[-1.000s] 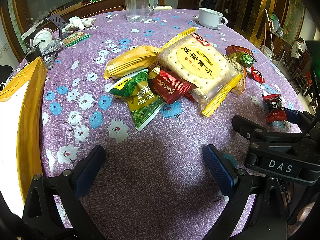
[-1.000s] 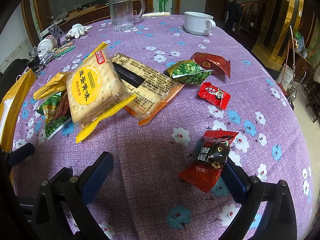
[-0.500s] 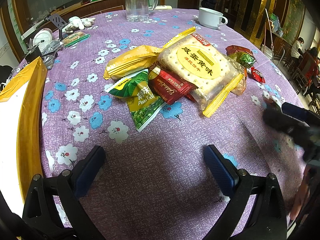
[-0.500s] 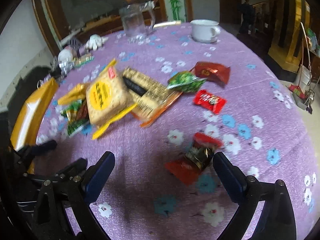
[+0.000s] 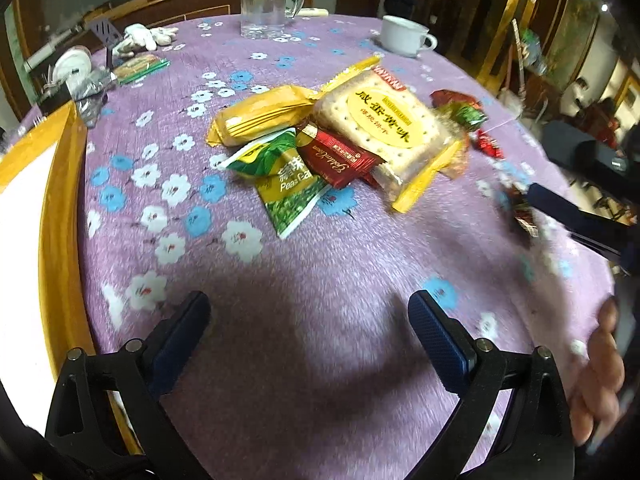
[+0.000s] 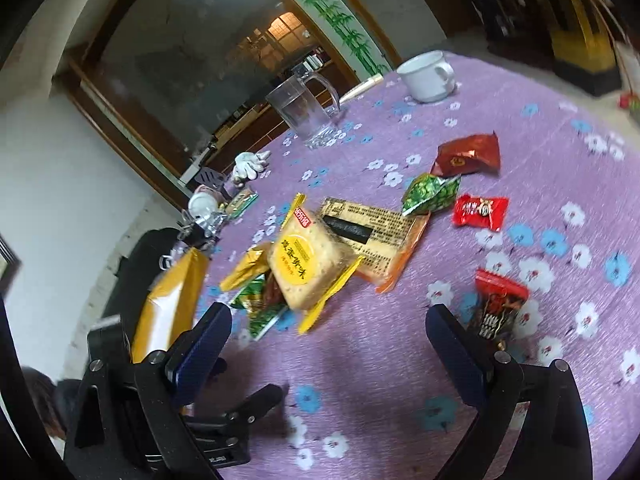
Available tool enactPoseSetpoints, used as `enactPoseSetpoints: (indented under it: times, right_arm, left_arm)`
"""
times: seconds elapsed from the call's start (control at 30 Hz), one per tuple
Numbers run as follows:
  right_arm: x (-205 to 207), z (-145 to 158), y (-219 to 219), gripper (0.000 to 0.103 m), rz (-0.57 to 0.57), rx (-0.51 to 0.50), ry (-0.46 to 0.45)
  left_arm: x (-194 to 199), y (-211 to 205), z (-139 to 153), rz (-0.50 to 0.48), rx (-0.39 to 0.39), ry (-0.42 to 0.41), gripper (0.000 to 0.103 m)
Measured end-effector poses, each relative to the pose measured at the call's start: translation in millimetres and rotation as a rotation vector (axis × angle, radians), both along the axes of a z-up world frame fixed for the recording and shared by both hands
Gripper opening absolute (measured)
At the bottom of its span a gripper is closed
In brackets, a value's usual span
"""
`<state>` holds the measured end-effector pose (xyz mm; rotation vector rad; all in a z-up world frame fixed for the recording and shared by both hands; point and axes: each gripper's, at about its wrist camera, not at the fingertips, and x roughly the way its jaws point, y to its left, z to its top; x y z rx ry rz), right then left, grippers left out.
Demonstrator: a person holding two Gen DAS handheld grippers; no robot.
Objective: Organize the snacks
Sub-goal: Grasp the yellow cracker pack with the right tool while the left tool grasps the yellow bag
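Beside the open right gripper point(image 6: 328, 344) lies a red candy point(image 6: 498, 304).

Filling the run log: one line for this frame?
left gripper: open, empty | right gripper: open, empty | red-black candy wrapper: beside right finger, ungripped | snacks: on purple floral tablecloth

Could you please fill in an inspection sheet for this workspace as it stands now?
Surface: round table with purple flowered cloth.
Job's things: cracker pack lies atop a pile with a peas packet and a yellow bar; red candy, green packet, dark red packet and one wrapped candy lie apart; yellow box at table edge.
Clutter: glass mug, white cup, gloves.
Grippers: left gripper and right gripper open, empty.
Cables: nothing seen.
Surroundings: dim room, wood panelling.
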<state>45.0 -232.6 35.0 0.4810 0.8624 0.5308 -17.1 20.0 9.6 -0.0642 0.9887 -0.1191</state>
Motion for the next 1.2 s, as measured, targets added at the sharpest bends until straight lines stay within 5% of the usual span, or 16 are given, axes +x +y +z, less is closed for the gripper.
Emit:
enactPoseSetpoints:
  times: [0.13, 0.33, 0.53, 0.73, 0.83, 1.0, 1.2]
  right_arm:
    - [9, 9, 5, 0.092, 0.063, -0.064, 0.024]
    - [35, 32, 42, 0.091, 0.157, -0.26, -0.021]
    - [60, 10, 106, 0.085, 0.22, -0.592, -0.065]
    - [54, -16, 155, 0.082, 0.258, -0.789, -0.142]
    - [52, -14, 148, 0.075, 0.226, -0.757, -0.177]
    - [67, -3, 103, 0.074, 0.206, -0.445, -0.148]
    - [85, 6, 50, 0.074, 0.133, -0.151, -0.08]
  left_arm:
    - [-17, 12, 15, 0.002, -0.056, -0.108, 0.088]
    - [-18, 36, 35, 0.046, -0.082, -0.059, 0.087]
    - [-20, 58, 41, 0.103, -0.107, -0.031, 0.087]
    - [-14, 69, 46, 0.132, -0.099, -0.018, 0.087]
    - [0, 72, 52, 0.142, -0.116, -0.008, 0.087]
    - [40, 74, 62, 0.156, -0.157, 0.004, 0.087]
    - [106, 55, 37, 0.152, -0.096, 0.106, 0.087]
